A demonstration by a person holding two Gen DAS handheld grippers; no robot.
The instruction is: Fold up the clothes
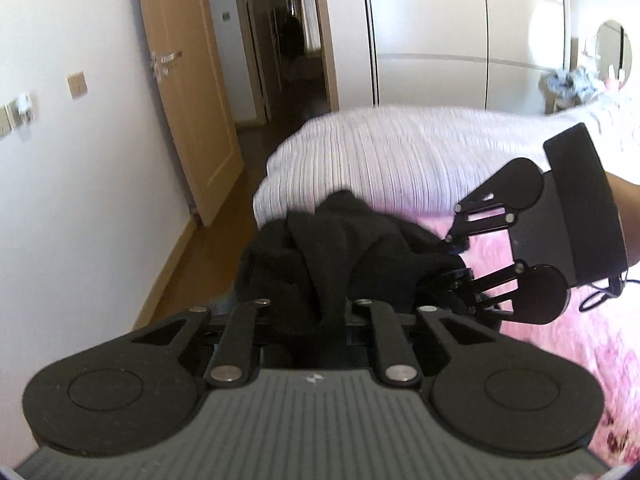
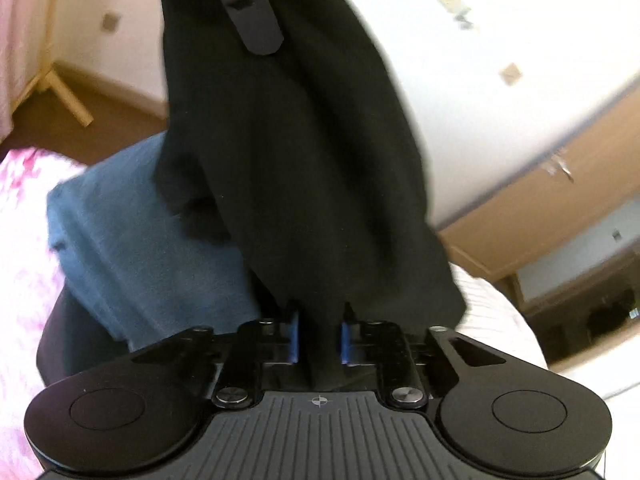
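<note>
Bedroom, over the bed (image 1: 400, 152): your left tool (image 1: 320, 320) and right tool (image 2: 319, 332) both pinch the black garment (image 2: 288, 152), lifting it to spread for folding.

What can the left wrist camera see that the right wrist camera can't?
Only the left wrist view shows the white wardrobe, the round mirror and the striped white duvet. Only the right wrist view shows the blue garment on the bed. Both show the black garment, pinched by the left gripper and the right gripper.
</note>
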